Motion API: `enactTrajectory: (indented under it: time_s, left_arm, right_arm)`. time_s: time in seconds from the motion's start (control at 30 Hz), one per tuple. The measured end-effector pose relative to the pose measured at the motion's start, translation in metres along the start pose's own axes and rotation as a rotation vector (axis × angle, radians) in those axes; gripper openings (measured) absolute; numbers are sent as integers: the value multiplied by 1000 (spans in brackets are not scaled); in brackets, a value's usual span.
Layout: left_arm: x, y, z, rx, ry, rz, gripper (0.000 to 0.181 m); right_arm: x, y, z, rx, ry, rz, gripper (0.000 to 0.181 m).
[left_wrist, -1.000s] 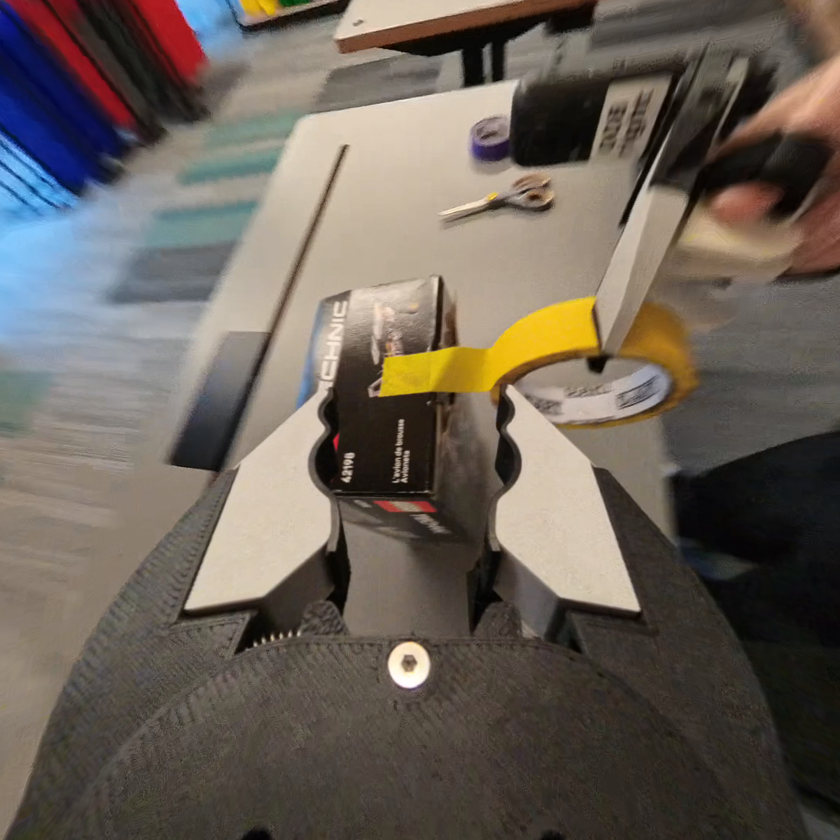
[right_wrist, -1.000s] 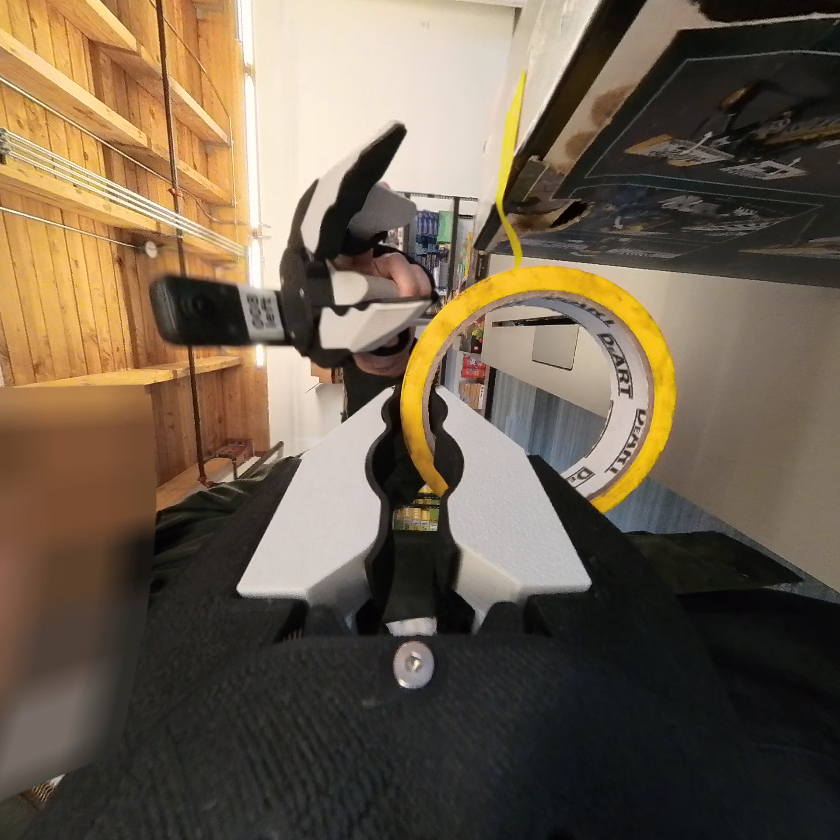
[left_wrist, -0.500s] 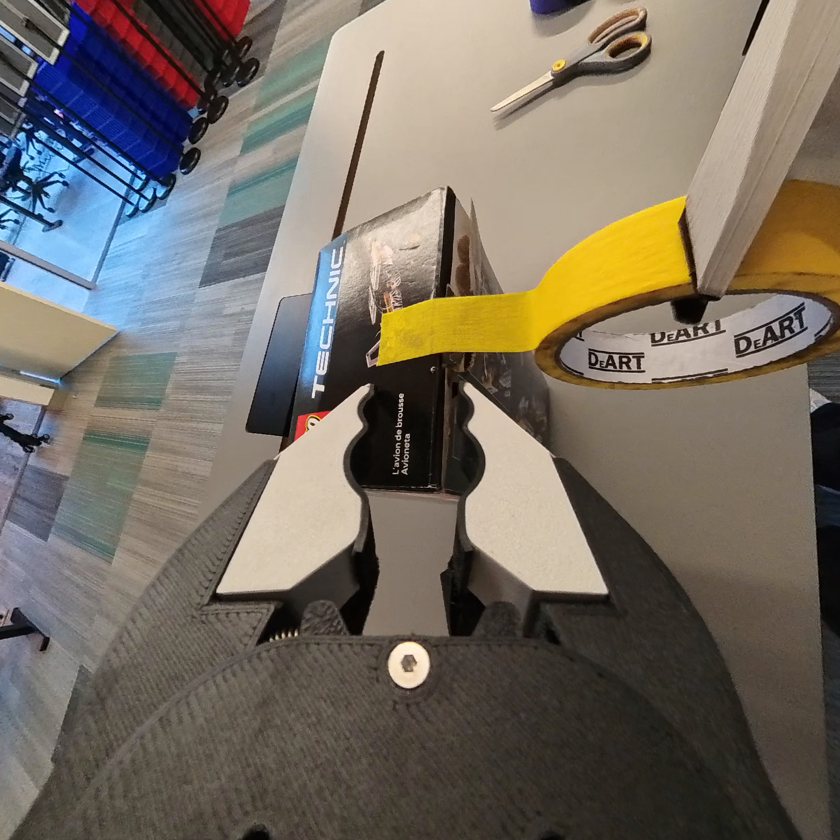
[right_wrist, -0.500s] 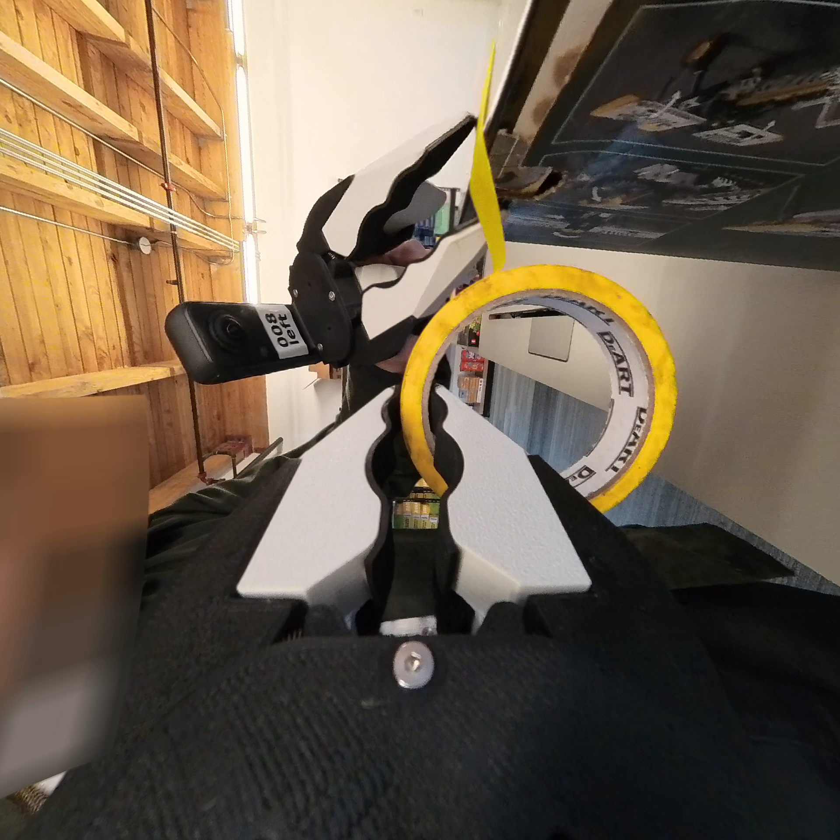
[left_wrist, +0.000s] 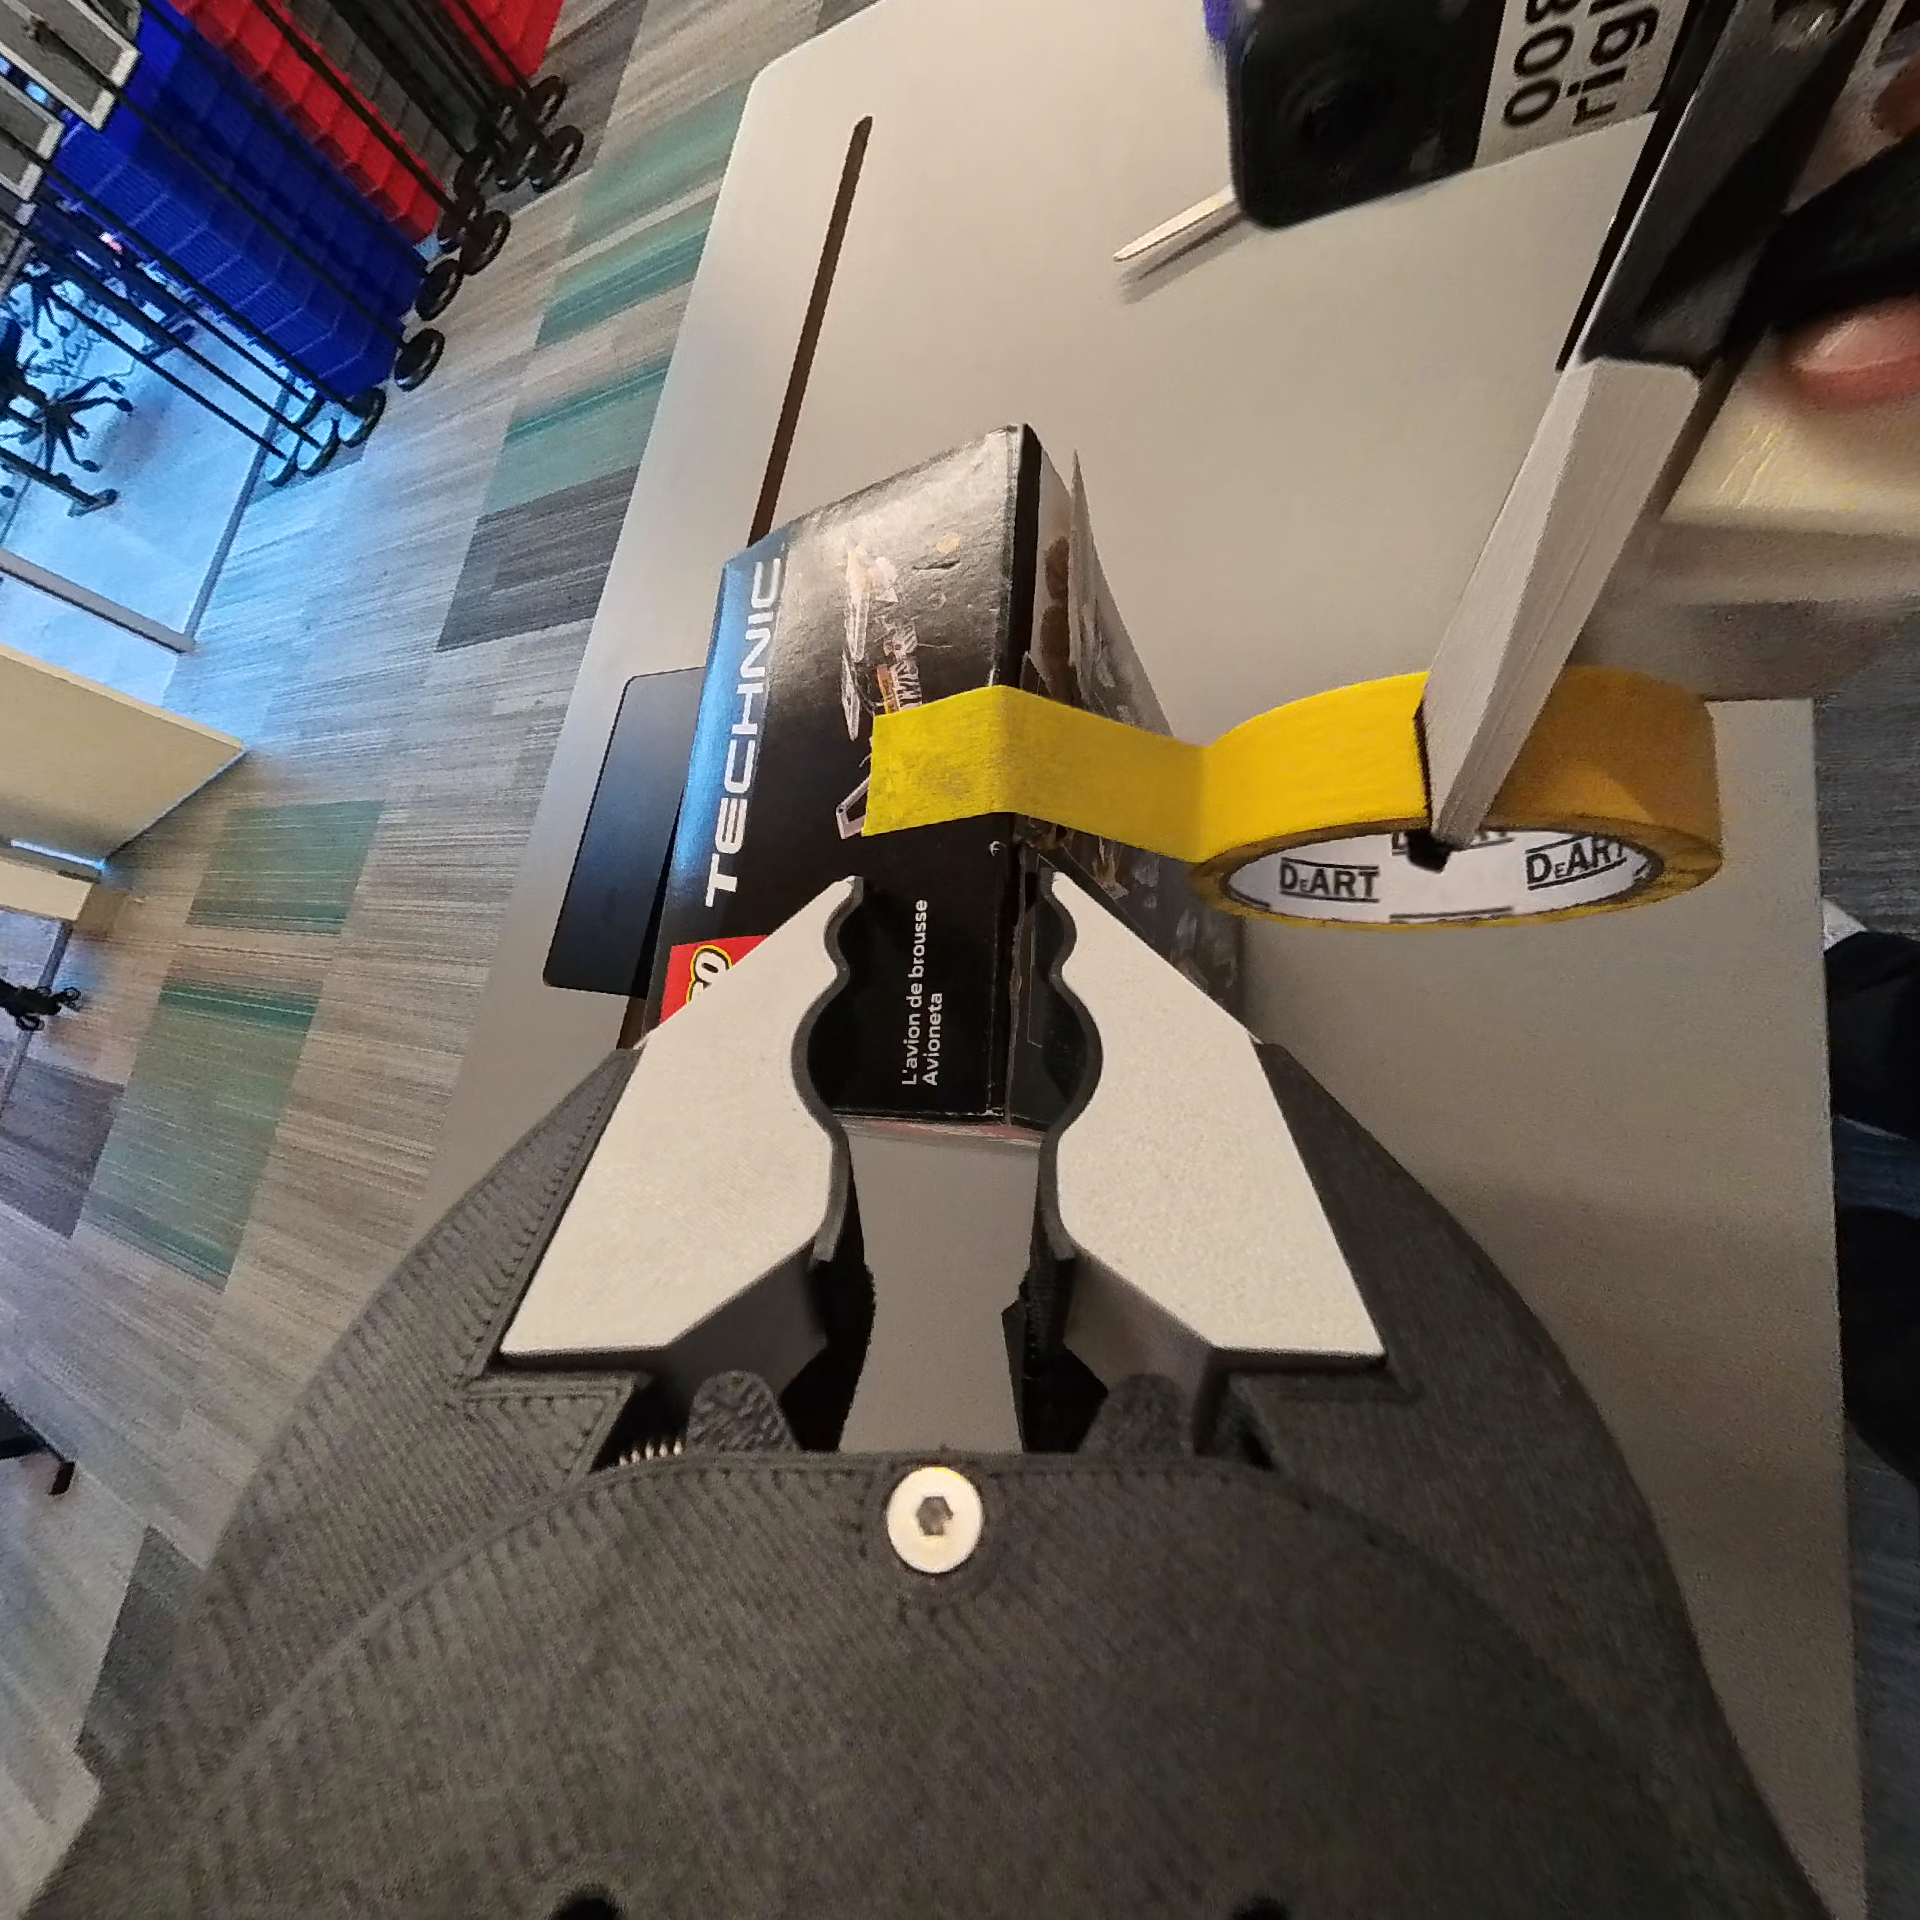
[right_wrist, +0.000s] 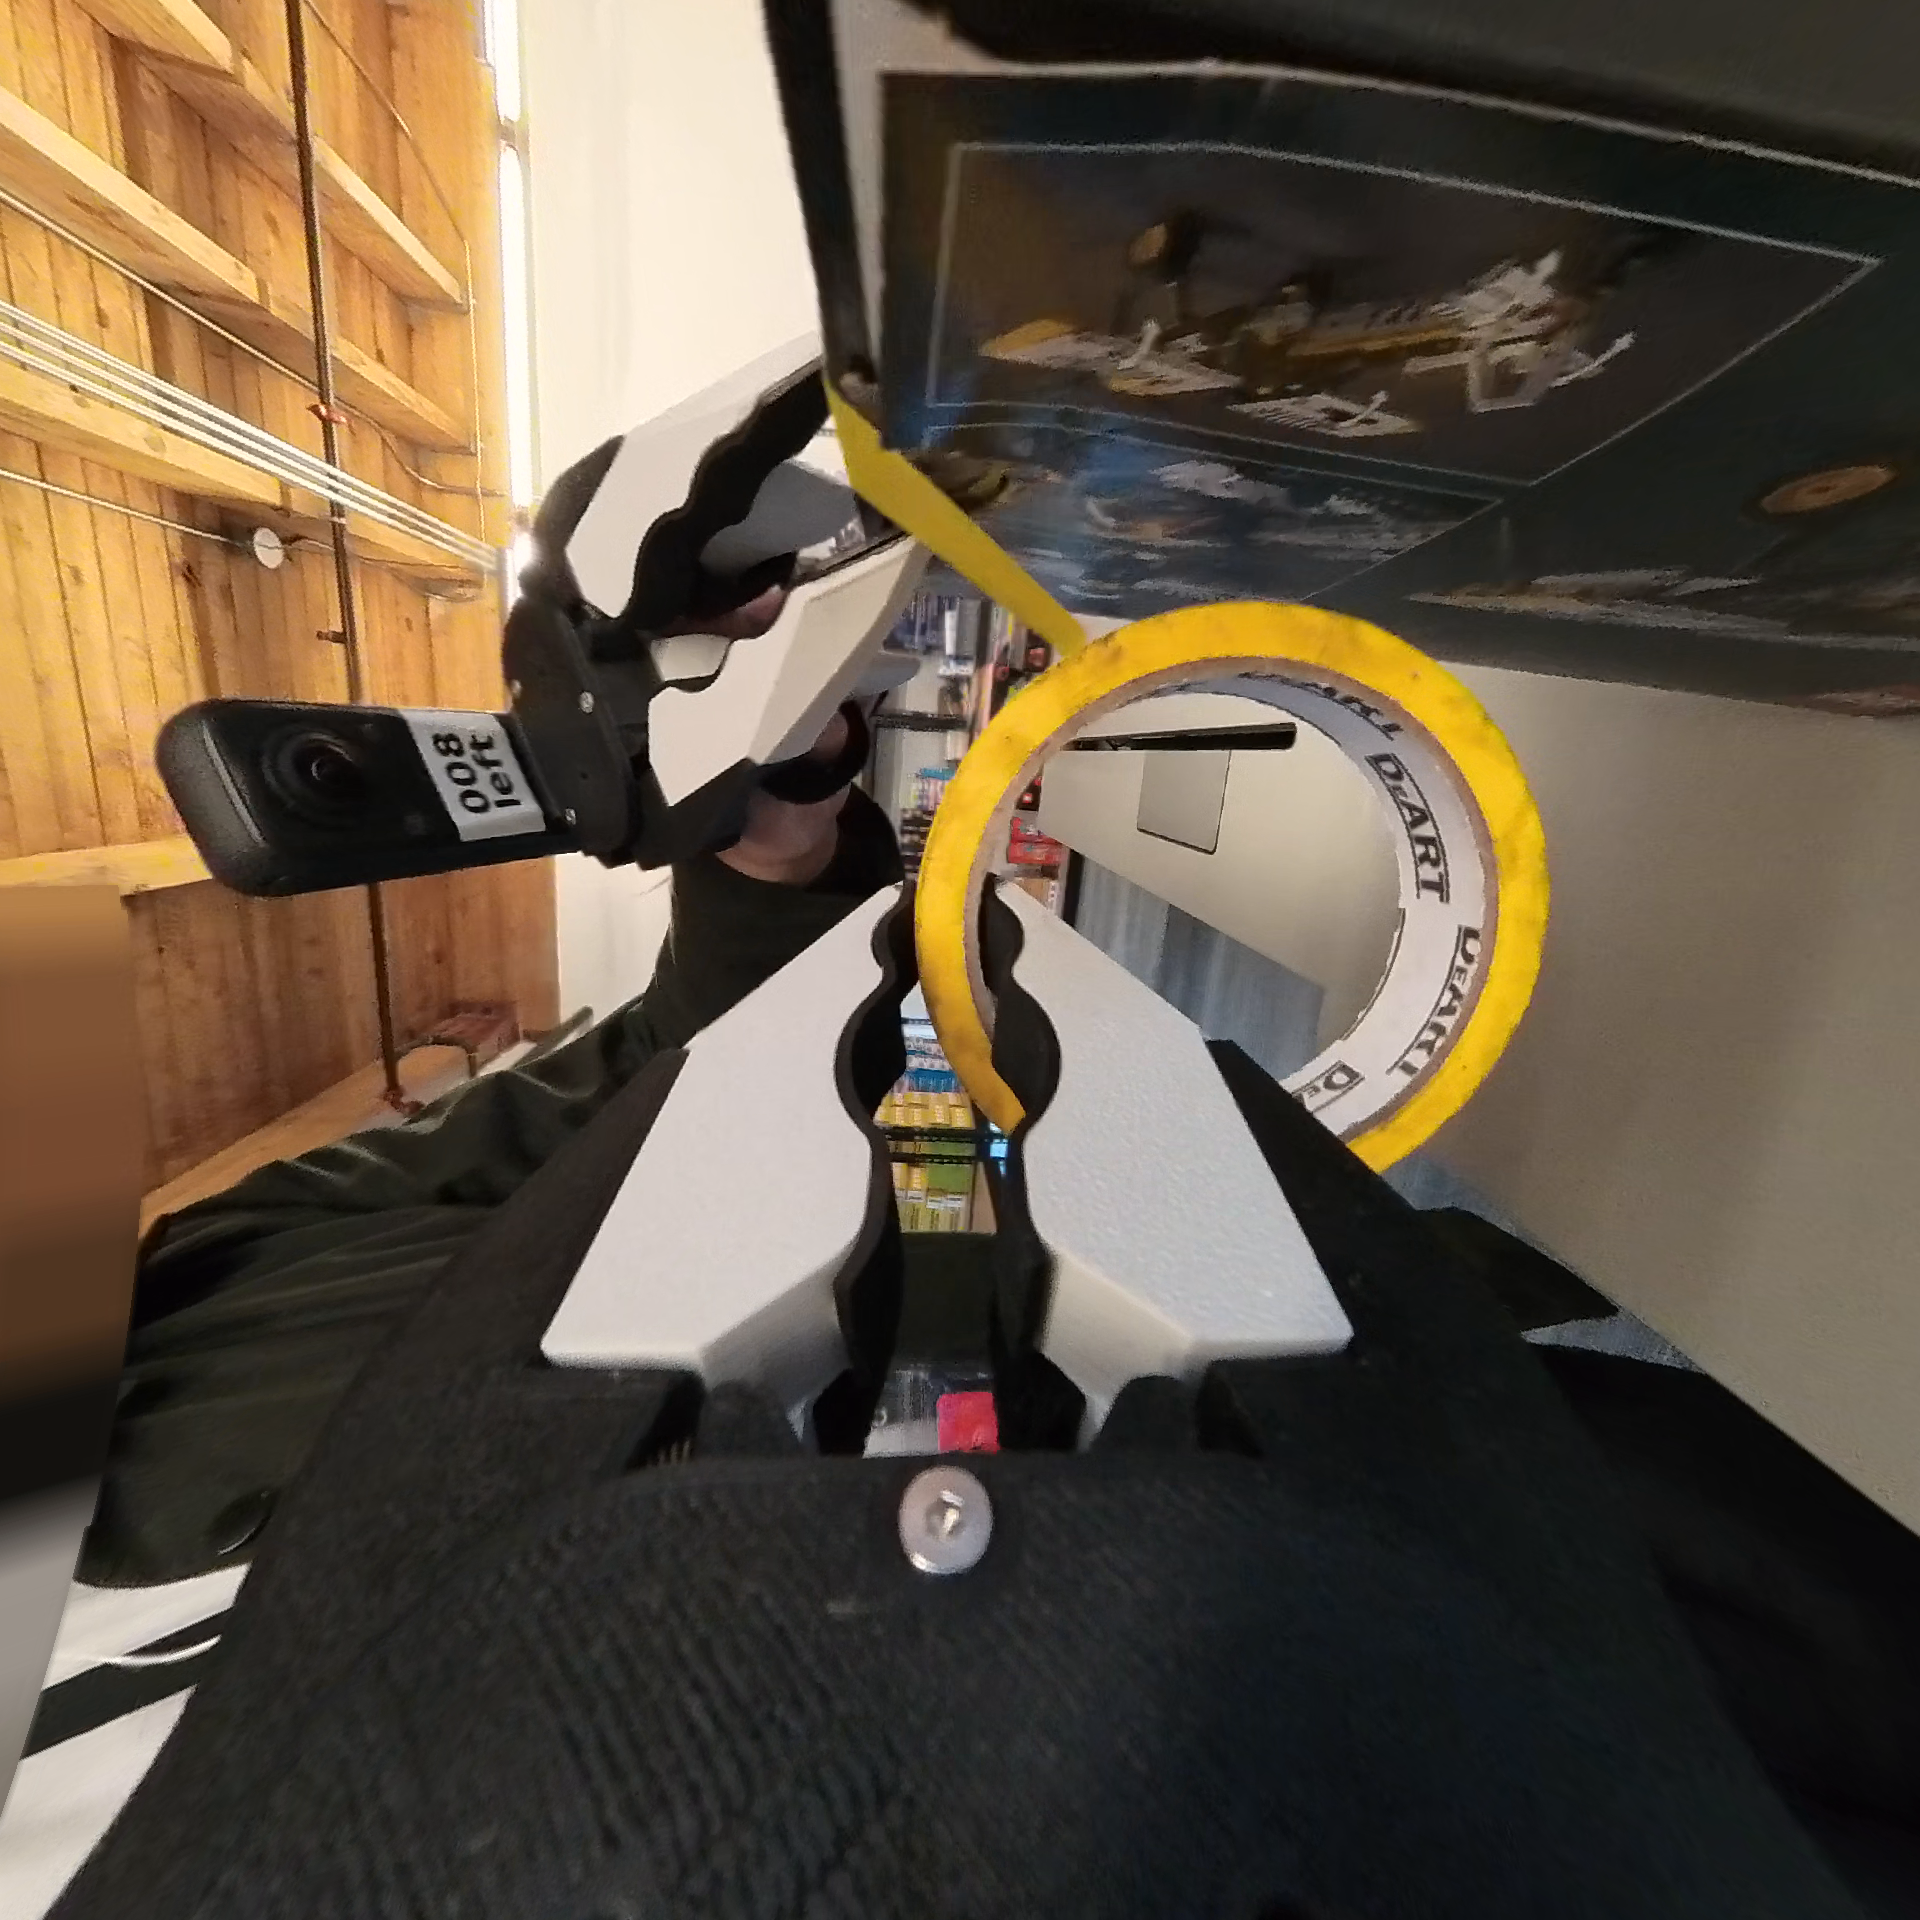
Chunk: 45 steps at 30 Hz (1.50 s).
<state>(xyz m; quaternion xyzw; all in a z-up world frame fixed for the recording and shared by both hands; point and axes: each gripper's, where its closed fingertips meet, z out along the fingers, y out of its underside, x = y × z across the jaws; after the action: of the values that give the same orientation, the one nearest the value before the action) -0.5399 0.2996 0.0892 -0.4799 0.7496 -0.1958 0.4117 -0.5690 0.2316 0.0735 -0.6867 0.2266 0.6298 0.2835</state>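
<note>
Tape (left_wrist: 1569, 769), a yellow roll with a white printed core, hangs in the air just right of a dark printed box (left_wrist: 914, 727) that stands on a grey table (left_wrist: 1299, 468). One strip (left_wrist: 997, 764) runs from the roll across the box's upper corner and is stuck flat on its left face, its free end lying over the picture printed there. The right gripper (right_wrist: 951, 940) pinches the roll's band, its jaws pressed onto the band's wall with one finger inside the ring and one outside; in the left wrist view that gripper comes down from the upper right, a person's fingers on its handle. The left gripper (left_wrist: 951, 914) sits at the near end of the box, jaws spread a little wider than the end face, the tips flanking its two edges; whether they actually touch the card cannot be told. In the right wrist view the left gripper's fingers (right_wrist: 727, 499) reach to the box corner beside the strip, with a black camera (right_wrist: 343, 790) on its body and a dark sleeve behind. A thin black slab (left_wrist: 613, 831) lies on the table left of the box, partly under it. Scissors (left_wrist: 1174, 234) show as a blade tip farther off, mostly hidden by the right gripper's camera. Red and blue bins on wheeled racks (left_wrist: 260, 177) stand on the striped carpet beyond the table's left edge.
</note>
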Motion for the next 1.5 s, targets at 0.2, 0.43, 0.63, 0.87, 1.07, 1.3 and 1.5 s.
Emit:
enactTrajectory:
  time_s: [0.2,0.43,0.63,0.87,1.07,1.3,1.5]
  left_arm:
    - [-1,0,0,-12,9,-5,29]
    - [0,0,1,-26,15,0,29]
    - [0,0,0,-37,19,0,29]
    - [0,0,1,-45,18,7,29]
    - [0,0,0,-46,21,3,28]
    - [0,0,0,-55,29,9,28]
    - [0,0,0,-55,34,12,28]
  right_arm:
    - [12,-4,2,2,-16,41,10]
    - [17,-9,3,8,-49,81,10]
    - [18,-12,6,2,-65,108,10]
    - [20,-10,4,-14,-42,143,10]
    - [22,-11,5,-28,-24,174,10]
    - [21,-15,7,-34,-40,238,10]
    - [23,-16,7,-50,-40,309,10]
